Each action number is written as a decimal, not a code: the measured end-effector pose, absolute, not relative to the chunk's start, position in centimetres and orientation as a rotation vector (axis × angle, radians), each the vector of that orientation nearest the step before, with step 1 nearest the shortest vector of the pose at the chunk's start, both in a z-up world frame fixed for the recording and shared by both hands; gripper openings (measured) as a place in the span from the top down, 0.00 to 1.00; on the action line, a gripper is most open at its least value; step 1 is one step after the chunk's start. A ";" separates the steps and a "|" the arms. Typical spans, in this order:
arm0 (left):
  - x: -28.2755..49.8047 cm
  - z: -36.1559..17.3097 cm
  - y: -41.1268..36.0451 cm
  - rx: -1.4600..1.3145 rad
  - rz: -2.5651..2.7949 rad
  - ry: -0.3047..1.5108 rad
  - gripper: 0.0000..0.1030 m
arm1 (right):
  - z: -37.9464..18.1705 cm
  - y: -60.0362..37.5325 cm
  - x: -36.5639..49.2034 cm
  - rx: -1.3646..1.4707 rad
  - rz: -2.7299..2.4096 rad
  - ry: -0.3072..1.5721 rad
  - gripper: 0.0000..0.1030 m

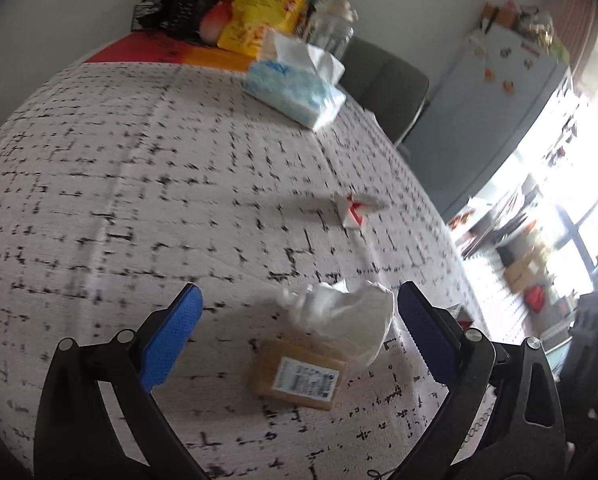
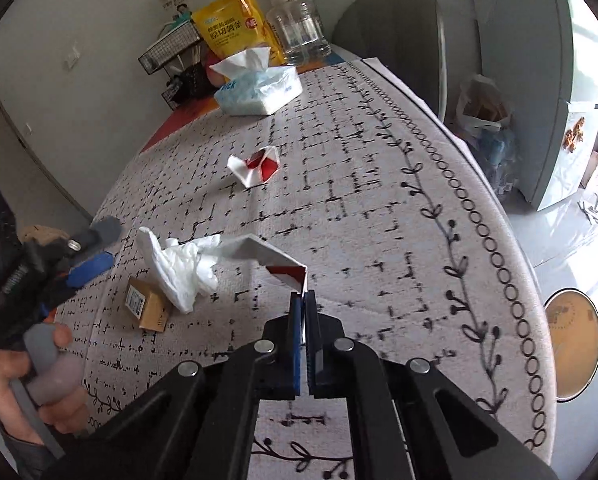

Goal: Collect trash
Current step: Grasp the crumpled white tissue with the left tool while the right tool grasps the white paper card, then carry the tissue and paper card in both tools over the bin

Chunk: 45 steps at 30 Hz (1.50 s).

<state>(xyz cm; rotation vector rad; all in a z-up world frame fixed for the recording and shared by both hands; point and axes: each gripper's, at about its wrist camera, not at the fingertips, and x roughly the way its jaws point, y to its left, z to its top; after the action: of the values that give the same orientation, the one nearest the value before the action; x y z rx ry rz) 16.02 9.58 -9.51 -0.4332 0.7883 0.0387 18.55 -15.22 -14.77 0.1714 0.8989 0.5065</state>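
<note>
Right claw (image 2: 304, 300) pinches our folded red-and-white wrapper (image 2: 277, 258): light, stiff. Left claw (image 1: 299, 320) gapes over the crumpled tissue (image 1: 347, 316); soft, grab mid-bunch.

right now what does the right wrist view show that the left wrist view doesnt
Only the right wrist view: the right gripper, jaws shut on a folded white and red card, the hand holding the left gripper, and a round yellow stool by the table.

Only the left wrist view: the left gripper seen from behind, jaws open on either side of the crumpled tissue.

Both: the small cardboard box, the red and white wrapper, the tissue pack and the yellow bag.
</note>
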 end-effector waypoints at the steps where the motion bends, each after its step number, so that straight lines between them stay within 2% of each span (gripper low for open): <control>1: 16.4 -9.8 9.2 -0.431 0.032 0.802 0.06 | -14.8 -15.5 18.6 0.175 0.504 0.899 0.97; 3: 17.1 -10.2 8.5 -0.413 0.035 0.817 0.06 | -14.7 -16.2 18.7 0.184 0.499 0.898 0.97; 5: 17.7 -10.5 8.0 -0.405 0.038 0.832 0.14 | -14.6 -16.9 18.7 0.193 0.493 0.894 0.97; 6: 18.1 -10.8 7.8 -0.409 0.036 0.848 0.23 | -14.6 -17.3 18.8 0.202 0.489 0.894 0.97; 7: 18.4 -11.1 7.7 -0.412 0.034 0.863 0.39 | -14.7 -17.6 18.8 0.207 0.487 0.894 0.97; 8: 18.7 -11.3 7.6 -0.414 0.033 0.880 0.47 | -14.7 -17.8 18.9 0.213 0.484 0.893 0.97; 9: 19.0 -11.6 7.5 -0.414 0.034 0.900 0.69 | -14.7 -18.2 18.9 0.222 0.483 0.892 0.97; 10: 19.2 -11.7 7.4 -0.417 0.035 0.908 0.82 | -14.7 -18.4 18.9 0.230 0.485 0.889 0.97; 12: 19.0 -11.3 7.4 -0.429 0.039 0.887 0.87 | -14.8 -19.0 18.9 0.247 0.491 0.886 0.97; 17: 17.1 -9.2 7.4 -0.434 0.053 0.777 0.88 | -14.9 -19.3 19.4 0.240 0.497 0.897 0.97; 29: 16.8 -6.3 6.3 -0.414 0.030 0.722 0.88 | -14.0 -22.4 19.1 0.315 0.464 0.854 0.97; 45: 20.4 -4.3 -3.9 -0.324 -0.112 0.716 0.88 | -13.7 -33.5 18.8 0.445 0.301 0.774 0.97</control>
<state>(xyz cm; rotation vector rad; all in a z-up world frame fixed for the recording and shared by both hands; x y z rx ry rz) 20.37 -3.86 -4.35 -0.3243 0.7159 -0.1121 18.79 -33.53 -13.72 0.4450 0.7735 0.3012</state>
